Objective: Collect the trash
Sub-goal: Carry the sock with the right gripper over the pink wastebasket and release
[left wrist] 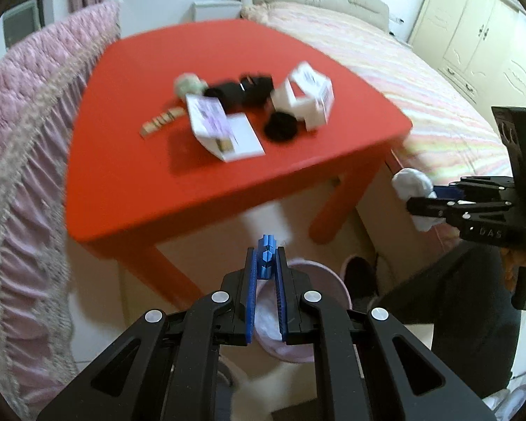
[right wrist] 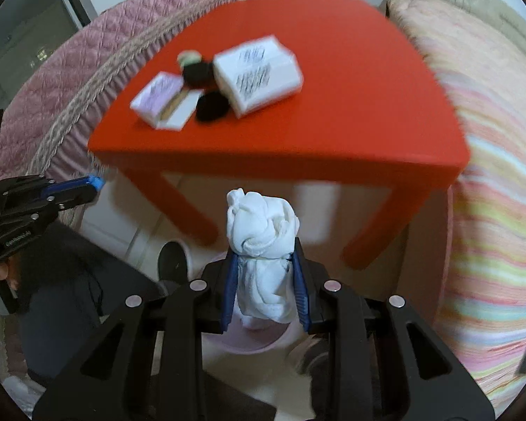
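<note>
We carry a wad of white tissue toward the pink bin that sits on the floor directly below both tongs, in front of the red tabletop. The right tongs are clenched on the wad, which pokes out ahead of the tips. To do this step well, we judge, the right tongs should be brought squarely over the bin's mouth and let go only there, low enough that the light wad cannot drift onto the floor. The left tongs are clenched on nothing, blue tips pressed together, and should keep clear of the drop. Both tongs point steeply downward, side by side, each visible at the edge of the other's view. Ahead of and above the tongs, more trash waits on the tabletop: 2 white boxes, a black lid and smaller bits, blurred.
</note>
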Available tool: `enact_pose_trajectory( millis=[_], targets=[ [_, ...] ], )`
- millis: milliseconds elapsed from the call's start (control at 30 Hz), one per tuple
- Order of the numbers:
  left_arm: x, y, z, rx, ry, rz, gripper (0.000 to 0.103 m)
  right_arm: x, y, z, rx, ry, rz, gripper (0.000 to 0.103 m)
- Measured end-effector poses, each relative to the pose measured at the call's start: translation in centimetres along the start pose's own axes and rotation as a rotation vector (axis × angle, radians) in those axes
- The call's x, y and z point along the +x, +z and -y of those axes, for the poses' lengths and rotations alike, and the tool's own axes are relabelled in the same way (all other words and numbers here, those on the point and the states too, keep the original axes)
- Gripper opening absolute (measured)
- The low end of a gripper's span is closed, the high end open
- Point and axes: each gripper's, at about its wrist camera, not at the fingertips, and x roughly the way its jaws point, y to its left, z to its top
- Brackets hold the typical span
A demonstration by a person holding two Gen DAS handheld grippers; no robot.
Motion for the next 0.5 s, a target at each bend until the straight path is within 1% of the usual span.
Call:
enact_pose_trajectory(
  millis=[200, 433, 500],
  targets=[
    [3.3, -1.7, 1.0, -0.01, -0.044, -0.054, 0.01, 4.0, -2.5, 0.0, 0.019, 0.042, -0.076, 0.028],
    [9.7, -4.3, 1.7, -0.034, -0.099, -0.151, 0.01, 10.2, -5.1, 0.3, 0.04, 0.062, -0.189, 0.028],
    [11.3, -5.1, 1.8, -0.045, -0.109, -0.187, 0.01, 12.1, -5.8, 0.5, 0.057, 0.062, -0.235, 0.028]
  ],
)
